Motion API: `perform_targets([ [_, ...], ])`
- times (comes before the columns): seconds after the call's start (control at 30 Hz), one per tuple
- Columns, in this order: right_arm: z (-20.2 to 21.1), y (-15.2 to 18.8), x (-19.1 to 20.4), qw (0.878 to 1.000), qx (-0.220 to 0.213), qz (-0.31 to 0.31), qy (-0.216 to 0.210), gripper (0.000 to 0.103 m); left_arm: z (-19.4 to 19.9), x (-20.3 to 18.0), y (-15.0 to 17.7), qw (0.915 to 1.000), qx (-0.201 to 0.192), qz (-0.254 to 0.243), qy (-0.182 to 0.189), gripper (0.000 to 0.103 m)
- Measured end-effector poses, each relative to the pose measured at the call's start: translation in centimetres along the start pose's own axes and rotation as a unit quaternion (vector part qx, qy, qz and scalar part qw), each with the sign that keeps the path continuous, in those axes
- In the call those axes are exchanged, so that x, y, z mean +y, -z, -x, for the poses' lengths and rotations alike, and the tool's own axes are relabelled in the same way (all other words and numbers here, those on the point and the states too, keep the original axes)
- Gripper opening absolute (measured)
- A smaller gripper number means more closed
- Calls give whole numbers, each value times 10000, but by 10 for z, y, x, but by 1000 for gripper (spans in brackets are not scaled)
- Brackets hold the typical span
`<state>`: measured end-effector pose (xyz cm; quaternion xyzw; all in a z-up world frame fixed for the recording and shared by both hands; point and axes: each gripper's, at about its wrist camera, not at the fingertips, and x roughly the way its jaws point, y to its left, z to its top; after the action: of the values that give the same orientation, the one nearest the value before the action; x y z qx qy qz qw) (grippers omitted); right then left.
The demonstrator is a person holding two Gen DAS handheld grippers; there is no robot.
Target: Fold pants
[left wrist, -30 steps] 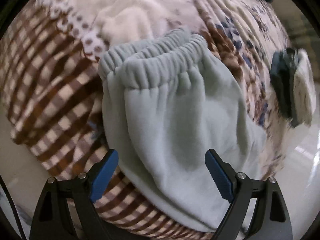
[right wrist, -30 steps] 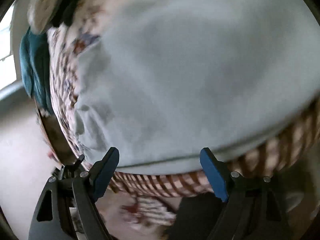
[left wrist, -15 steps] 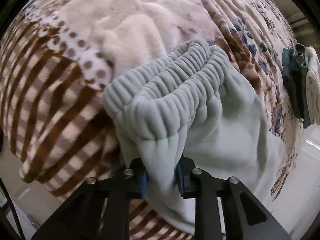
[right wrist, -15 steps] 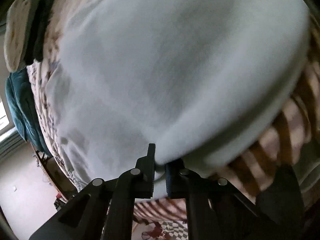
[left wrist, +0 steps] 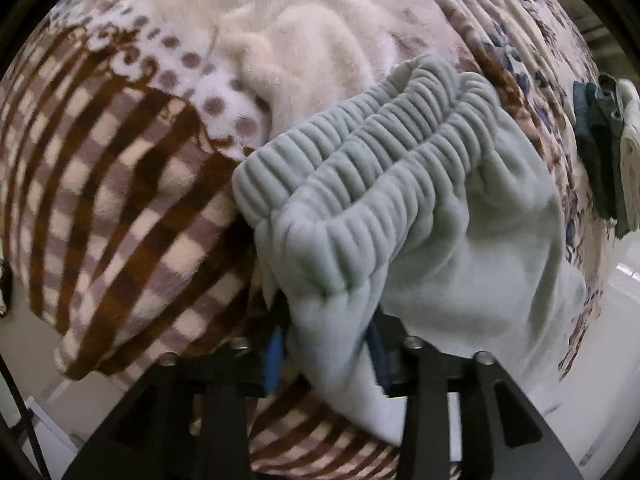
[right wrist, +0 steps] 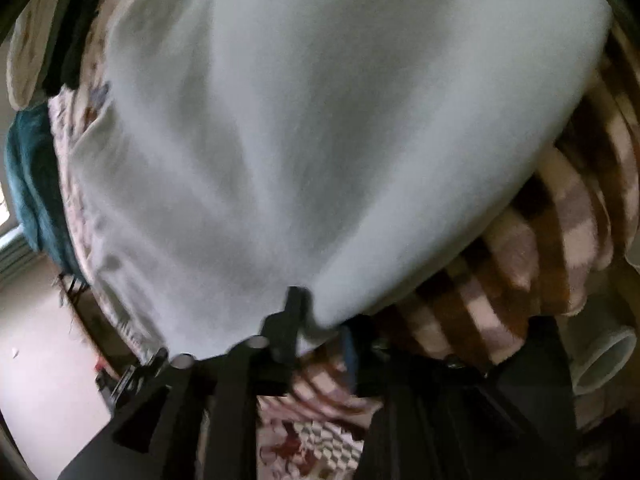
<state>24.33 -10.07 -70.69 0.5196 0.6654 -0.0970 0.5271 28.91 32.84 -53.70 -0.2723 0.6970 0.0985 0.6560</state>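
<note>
Pale grey-green fleece pants [left wrist: 460, 216] lie on a bed, ribbed elastic waistband [left wrist: 360, 148] bunched toward the upper middle. My left gripper [left wrist: 326, 354] is shut on a fold of the pants just below the waistband's near corner, lifting it a little. In the right wrist view the pants [right wrist: 320, 120] fill most of the frame, blurred. My right gripper [right wrist: 320, 336] is shut on the pants' lower edge, cloth pinched between its fingers.
A brown and cream checked fleece blanket [left wrist: 104, 208] covers the bed, with a floral quilted part [left wrist: 520, 40] at the back right. Dark and white folded clothes [left wrist: 608, 152] lie at the far right. Teal cloth [right wrist: 32, 184] and a white pipe [right wrist: 604, 356] show beside the bed.
Both grippers were open around the pants a second ago and have since closed on the cloth. The waistband corner has been pulled up and bunched, and the right edge lifted.
</note>
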Motion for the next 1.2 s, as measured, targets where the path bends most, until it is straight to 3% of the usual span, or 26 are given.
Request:
perform_targets([
  [0.03, 5, 1, 5, 9999, -1, 118, -9, 46, 7, -1, 5, 10000, 0, -72, -16, 39],
  [0.07, 14, 2, 12, 9996, -69, 260, -2, 69, 16, -4, 11, 9998, -24, -176, -51, 39],
  [0.1, 27, 5, 18, 9985, -260, 471, 59, 86, 27, -9, 19, 9994, -81, -304, -143, 40],
  [0.13, 36, 7, 23, 9968, -435, 648, 145, 88, 35, -14, 26, 9987, -160, -431, -197, 47],
  [0.17, 44, 8, 28, 9942, -579, 862, 262, 88, 45, -25, 36, 9967, -340, -672, -293, 65],
  [0.23, 53, 3, 37, 9869, -772, 1266, 629, 88, 55, -43, 50, 9913, -632, -1054, -479, 88],
  [0.3, 58, -11, 26, 9852, -912, 1186, 840, 88, 57, -71, 65, 9791, -983, -1650, -668, 92],
  [0.37, 61, -31, 4, 9908, -904, 636, 776, 87, 47, -102, 78, 9690, -1042, -2098, -783, 94],
  [0.43, 59, -49, -23, 9947, -947, -14, 401, 59, 39, -121, 85, 9643, -1075, -2267, -850, 94],
  [0.47, 61, -52, -35, 9941, -1008, -231, 317, 21, 33, -134, 90, 9619, -1093, -2341, -898, 94],
  [0.53, 62, -55, -53, 9943, -933, -520, 2, 21, 26, -153, 99, 9575, -1165, -2438, -1006, 94],
  [0.6, 60, -58, -54, 9965, -799, -235, 105, 21, 23, -177, 112, 9484, -1333, -2603, -1221, 94],
  [0.67, 62, -64, -53, 9984, -569, 0, -30, 28, 19, -202, 123, 9418, -1438, -2781, -1223, 94],
  [0.73, 82, -78, -61, 9986, -376, 96, -349, 35, 13, -221, 132, 9408, -1300, -2917, -1139, 94],
  [0.77, 100, -83, -68, 9976, -533, 104, -440, 46, 8, -235, 139, 9405, -1201, -2987, -1085, 94],
  [0.8, 128, -87, -83, 9946, -876, 92, -544, 65, 4, -245, 145, 9399, -1149, -3031, -1074, 94],
  [0.87, 175, -104, -107, 9869, -1513, -16, -557, 81, -5, -270, 159, 9384, -1098, -3108, -1034, 94],
  [0.9, 204, -119, -126, 9801, -1929, -137, -445, 81, -8, -279, 164, 9382, -1091, -3126, -1008, 94],
  [0.97, 237, -149, -161, 9712, -2323, -410, -335, 81, -15, -301, 175, 9371, -1070, -3183, -948, 94],
  [1.13, 277, -233, -262, 9487, -2704, -1529, -590, 81, -44, -366, 213, 9270, -971, -3509, -895, 94],
  [1.2, 291, -245, -278, 9370, -2994, -1683, -645, 81, -52, -387, 225, 9209, -940, -3676, -890, 94],
])
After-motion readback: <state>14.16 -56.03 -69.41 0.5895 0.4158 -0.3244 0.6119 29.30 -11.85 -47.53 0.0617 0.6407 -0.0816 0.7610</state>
